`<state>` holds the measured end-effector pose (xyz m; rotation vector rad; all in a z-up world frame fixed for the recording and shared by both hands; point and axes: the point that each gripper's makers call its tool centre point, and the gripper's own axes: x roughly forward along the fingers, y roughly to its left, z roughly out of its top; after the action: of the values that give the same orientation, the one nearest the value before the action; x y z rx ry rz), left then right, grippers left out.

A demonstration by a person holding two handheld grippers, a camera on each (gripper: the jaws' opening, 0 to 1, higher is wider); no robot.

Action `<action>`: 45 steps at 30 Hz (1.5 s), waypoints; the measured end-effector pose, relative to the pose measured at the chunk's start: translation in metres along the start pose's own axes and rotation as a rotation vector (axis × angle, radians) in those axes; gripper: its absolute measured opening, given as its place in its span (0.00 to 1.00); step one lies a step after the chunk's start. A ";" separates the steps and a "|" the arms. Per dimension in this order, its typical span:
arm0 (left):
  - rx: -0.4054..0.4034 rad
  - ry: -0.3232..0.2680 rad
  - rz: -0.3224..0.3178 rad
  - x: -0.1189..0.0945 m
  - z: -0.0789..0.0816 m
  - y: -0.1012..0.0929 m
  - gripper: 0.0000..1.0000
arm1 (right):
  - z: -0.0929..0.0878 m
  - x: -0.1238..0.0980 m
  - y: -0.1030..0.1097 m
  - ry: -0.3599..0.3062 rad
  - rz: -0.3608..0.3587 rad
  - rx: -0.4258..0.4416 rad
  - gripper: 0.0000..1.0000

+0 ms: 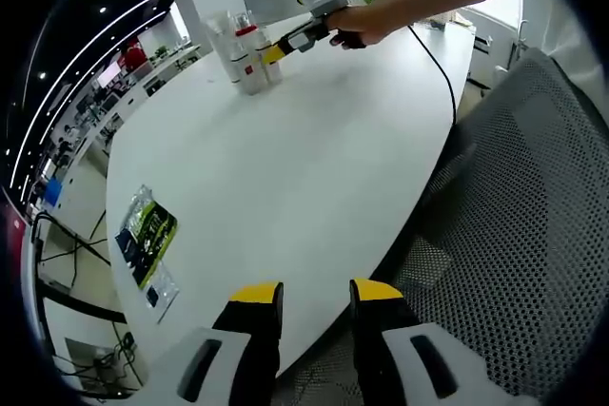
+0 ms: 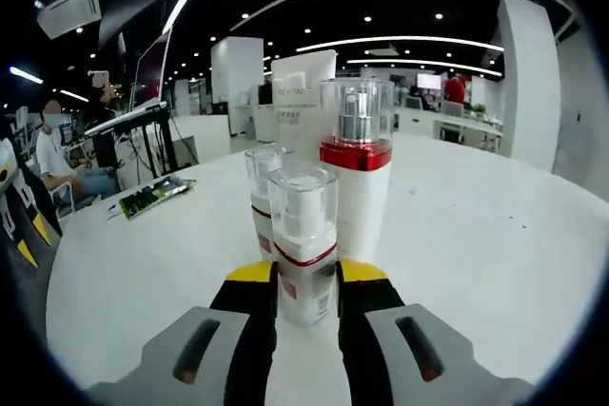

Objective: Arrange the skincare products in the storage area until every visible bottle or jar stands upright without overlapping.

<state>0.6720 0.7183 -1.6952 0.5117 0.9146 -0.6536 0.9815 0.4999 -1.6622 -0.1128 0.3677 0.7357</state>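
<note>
Skincare bottles (image 2: 328,178) stand upright, clustered at frame centre on the white bench (image 2: 476,244). Nearest, a small pump bottle (image 2: 304,244) sits vertical between the right gripper (image 2: 304,282) jaws, which pinch it. Bottom of its own frame, the left gripper (image 1: 317,297) hangs narrowly parted, empty, well apart from the cluster.

Four white skincare containers (image 2: 319,168) stand upright, clustered close on the white table (image 2: 476,235).

Small bottle (image 2: 303,244) upright between right tongs (image 2: 304,284), tall bottle (image 2: 355,187) just behind.
</note>
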 end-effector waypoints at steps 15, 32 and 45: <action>0.004 0.004 -0.005 0.000 -0.001 -0.001 0.29 | 0.001 -0.014 -0.002 -0.010 -0.028 0.047 0.17; 0.002 -0.004 0.002 0.000 0.000 0.001 0.29 | 0.005 -0.013 -0.005 -0.003 -0.039 0.023 0.11; -0.002 0.000 0.009 0.000 0.000 0.002 0.29 | 0.004 -0.034 0.001 -0.022 -0.065 0.116 0.16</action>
<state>0.6732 0.7201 -1.6949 0.5139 0.9123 -0.6443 0.9589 0.4796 -1.6458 -0.0074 0.3830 0.6499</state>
